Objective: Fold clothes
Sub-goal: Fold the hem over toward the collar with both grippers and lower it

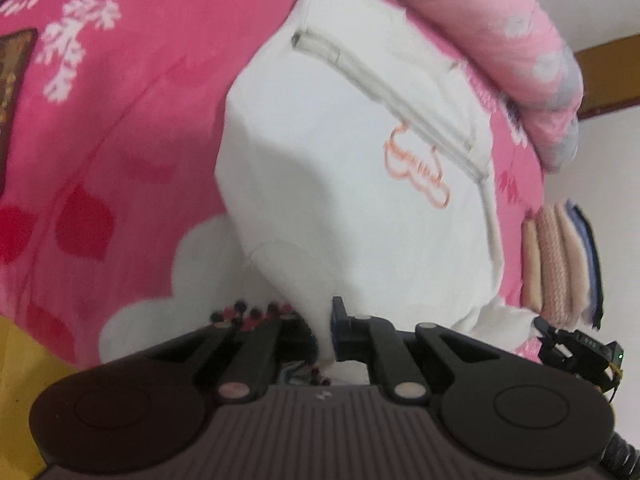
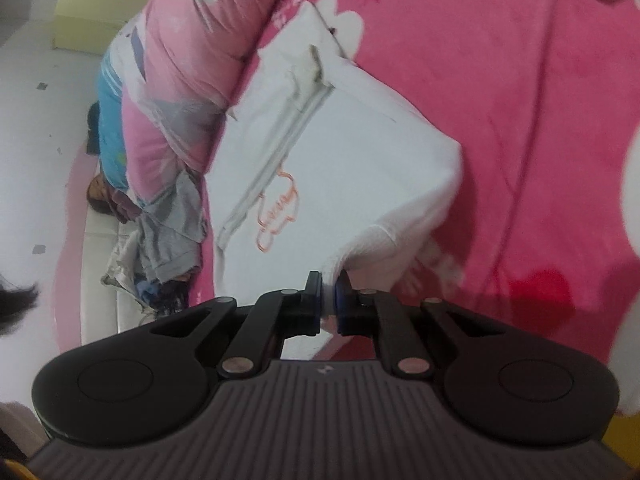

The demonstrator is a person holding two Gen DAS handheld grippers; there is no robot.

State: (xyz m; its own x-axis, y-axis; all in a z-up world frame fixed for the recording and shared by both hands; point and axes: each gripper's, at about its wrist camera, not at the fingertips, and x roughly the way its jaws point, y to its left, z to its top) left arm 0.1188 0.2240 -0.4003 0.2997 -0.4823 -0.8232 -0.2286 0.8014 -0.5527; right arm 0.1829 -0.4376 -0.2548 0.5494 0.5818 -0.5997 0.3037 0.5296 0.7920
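Observation:
A white garment (image 1: 344,184) with an orange outline print and a pale zip strip lies on the pink bed sheet (image 1: 132,120). My left gripper (image 1: 320,320) is shut on the garment's near edge, the cloth pinched between its fingers. In the right wrist view the same white garment (image 2: 336,152) stretches away from me, and my right gripper (image 2: 328,296) is shut on a bunched corner of it. Both held edges are raised off the sheet while the rest of the garment rests flat.
A rolled pink quilt (image 1: 520,40) lies along the far side of the garment, also seen as the pink quilt (image 2: 188,64). Folded beige and blue clothes (image 1: 560,264) are stacked at the right. Loose grey clothes (image 2: 168,228) hang off the bed edge over white floor (image 2: 36,152).

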